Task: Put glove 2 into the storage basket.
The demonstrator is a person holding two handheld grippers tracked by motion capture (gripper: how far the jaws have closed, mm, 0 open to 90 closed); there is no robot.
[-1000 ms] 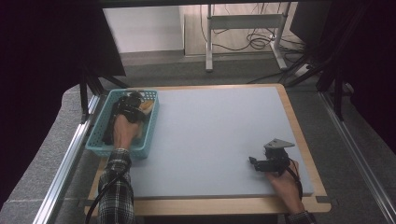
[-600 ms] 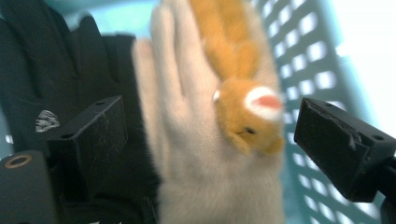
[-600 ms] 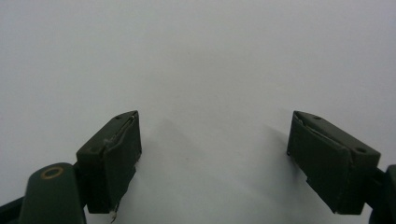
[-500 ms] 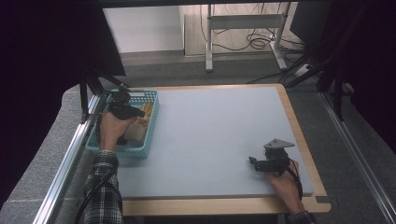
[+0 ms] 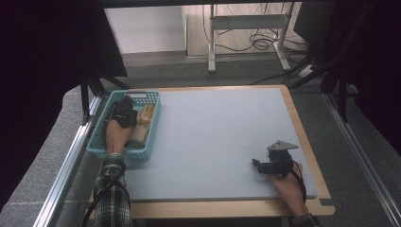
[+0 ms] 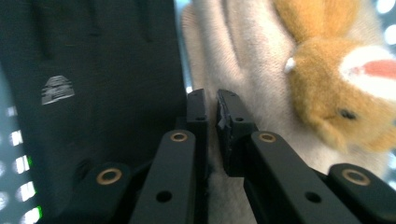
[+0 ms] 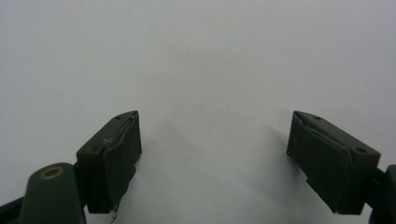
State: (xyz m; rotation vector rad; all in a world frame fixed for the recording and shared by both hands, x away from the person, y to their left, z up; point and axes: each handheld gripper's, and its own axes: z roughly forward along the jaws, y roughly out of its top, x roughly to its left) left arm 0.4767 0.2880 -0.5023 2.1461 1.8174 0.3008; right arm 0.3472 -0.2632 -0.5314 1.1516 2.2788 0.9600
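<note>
Inside basket (image 5: 101, 142), left claw (image 6: 211, 105) seemingly pinching plush toy (image 6: 261, 70) (cream fabric).

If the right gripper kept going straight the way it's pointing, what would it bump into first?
Probably nothing soon. The right gripper, jaws open, points low across the bare grey mat, and its own view shows no object ahead. In the high view it faces left, roughly toward the far-off teal basket.
</note>
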